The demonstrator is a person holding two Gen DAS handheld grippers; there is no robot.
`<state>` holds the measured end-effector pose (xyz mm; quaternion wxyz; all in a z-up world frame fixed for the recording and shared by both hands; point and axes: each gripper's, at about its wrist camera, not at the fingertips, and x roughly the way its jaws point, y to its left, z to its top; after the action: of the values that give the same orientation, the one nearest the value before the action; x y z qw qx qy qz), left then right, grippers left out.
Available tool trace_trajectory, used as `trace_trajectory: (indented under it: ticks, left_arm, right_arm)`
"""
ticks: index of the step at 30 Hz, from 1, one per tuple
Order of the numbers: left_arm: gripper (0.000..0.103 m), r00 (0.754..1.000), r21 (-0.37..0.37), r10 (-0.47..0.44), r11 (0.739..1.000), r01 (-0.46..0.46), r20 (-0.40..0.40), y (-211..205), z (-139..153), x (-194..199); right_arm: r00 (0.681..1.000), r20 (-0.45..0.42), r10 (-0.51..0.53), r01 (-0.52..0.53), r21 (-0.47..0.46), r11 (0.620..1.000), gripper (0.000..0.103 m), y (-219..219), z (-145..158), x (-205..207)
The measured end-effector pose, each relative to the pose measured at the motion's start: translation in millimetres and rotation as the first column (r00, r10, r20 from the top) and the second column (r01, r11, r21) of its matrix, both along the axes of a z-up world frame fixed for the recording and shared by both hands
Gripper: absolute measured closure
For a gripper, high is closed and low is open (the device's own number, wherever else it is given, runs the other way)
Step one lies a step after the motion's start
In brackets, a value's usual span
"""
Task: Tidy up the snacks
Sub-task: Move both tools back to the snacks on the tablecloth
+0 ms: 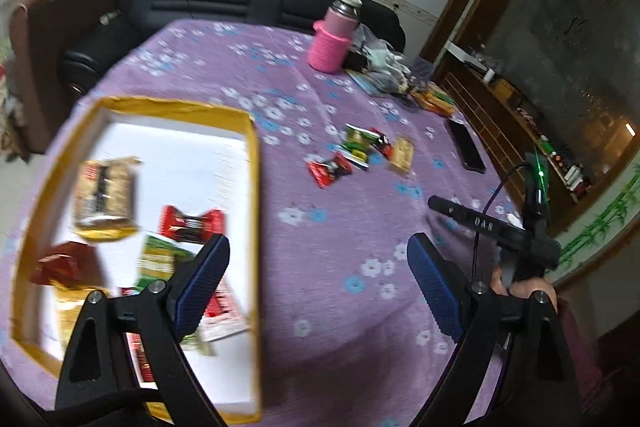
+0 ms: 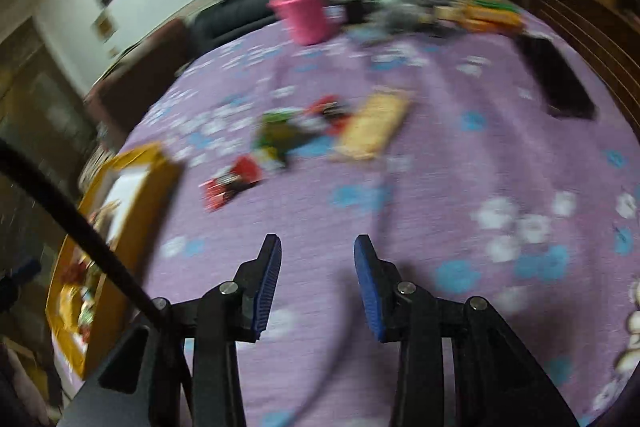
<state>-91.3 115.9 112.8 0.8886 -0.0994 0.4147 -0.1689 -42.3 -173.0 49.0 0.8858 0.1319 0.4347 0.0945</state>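
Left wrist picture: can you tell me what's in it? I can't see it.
The open left gripper hovers empty beside a yellow-rimmed box holding several snack packets. More snacks lie loose on the purple flowered tablecloth.

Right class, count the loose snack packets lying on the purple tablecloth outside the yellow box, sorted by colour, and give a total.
Red packets: 2
Green packets: 1 (they overlap, so another may be hidden)
Tan packets: 1
Total: 4
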Motion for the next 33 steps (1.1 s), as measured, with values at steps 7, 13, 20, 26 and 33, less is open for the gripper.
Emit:
trace_trajectory:
  ticks: [7,13,20,26,33]
  left_arm:
    - [0.013,0.998,0.063,-0.056,0.996,0.056,0.0,-30,-10,8]
    - [0.013,0.996,0.148,-0.085,0.986,0.081,0.018,-38,-12,12]
    - [0.013,0.994,0.196,-0.104,0.976,0.099,0.015,-42,-13,31]
    - [0.013,0.988,0.197,-0.154,0.969,0.15,0.005,-64,-23,55]
    - [0.013,0.982,0.26,-0.19,0.948,0.184,-0.005,-83,-30,74]
  right_arm:
    - [1.0,0.002,-0.001,0.001,0.044,0.999,0.064,-9,0,27]
    - [0.998,0.004,0.069,-0.069,0.007,0.998,0.062,45,1,78]
    - [0.999,-0.005,0.043,-0.043,0.011,0.999,0.061,71,-12,115]
    - [0.992,-0.027,0.121,-0.121,-0.005,0.993,0.094,80,-16,120]
    - [0.996,-0.009,0.088,-0.086,0.141,0.986,0.103,40,-7,99]
